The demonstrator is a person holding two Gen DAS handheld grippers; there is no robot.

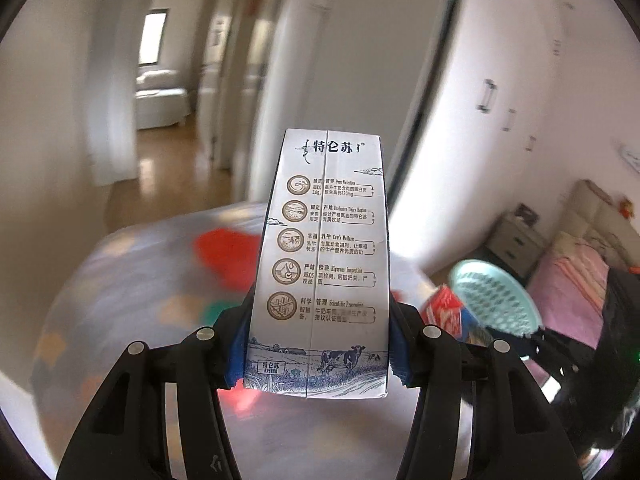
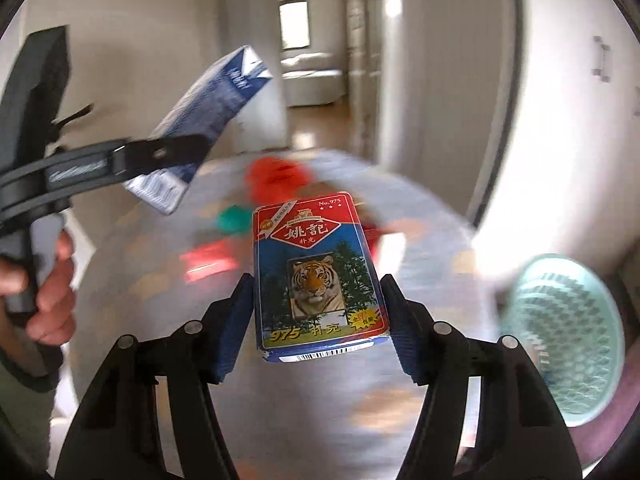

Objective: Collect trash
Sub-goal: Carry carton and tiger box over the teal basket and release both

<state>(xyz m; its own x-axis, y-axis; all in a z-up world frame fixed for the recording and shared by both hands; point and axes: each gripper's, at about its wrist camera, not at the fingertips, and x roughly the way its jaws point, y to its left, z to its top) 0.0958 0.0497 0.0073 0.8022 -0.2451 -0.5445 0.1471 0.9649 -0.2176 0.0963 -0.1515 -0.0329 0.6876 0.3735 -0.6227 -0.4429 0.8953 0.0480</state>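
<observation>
Left tongs [image 1: 316,356] pinch milk carton [image 1: 326,256] near its base, long axis running forward along fingers, lifted clear above patterned tabletop [image 1: 120,280]. Right tongs [image 2: 318,320] bracket playing-card box [image 2: 316,276]; pad contact unclear, cannot tell grip. Mint perforated basket [image 2: 568,340] lies right, nearer right tongs; open air between. Red scraps [image 2: 276,176] remain ahead.

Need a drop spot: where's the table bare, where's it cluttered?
Bare: the table's near side, below the card box, left of the teal basket. Crowded: far middle, around blurred red and green items.
</observation>
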